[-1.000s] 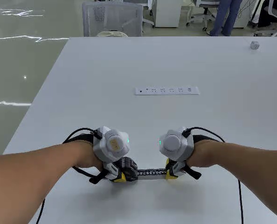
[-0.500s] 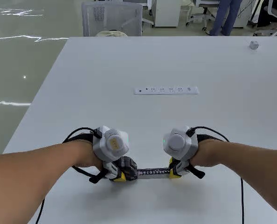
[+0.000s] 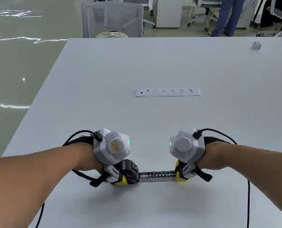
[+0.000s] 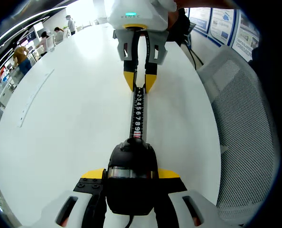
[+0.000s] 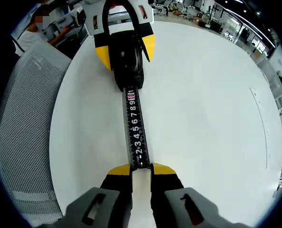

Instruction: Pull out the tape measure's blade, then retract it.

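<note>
Head view puts the tape measure case [image 3: 127,171] at the near edge of the white table [image 3: 179,61], left of centre. Its blade [image 3: 157,175] runs straight out to the right in a short, level strip. In the left gripper view the printed numbers climb from 2 at the far end to 9, with a red mark at the mouth of the black case.

The left gripper [image 3: 124,177] has its yellow-tipped jaws closed against the two sides of the case, gripping it. The right gripper [image 3: 181,176] faces it from the right, its jaws pinched almost together on the free tip of the blade. The two grippers stand near each other, with the exposed blade spanning the gap between them. I cannot tell whether the blade touches the tabletop.

Farther off, a white power strip [image 3: 167,91] lies mid-table, well apart from the grippers. A grey mesh chair [image 3: 111,19] stands past the far edge, and a small grey object [image 3: 256,45] sits at the far right.
</note>
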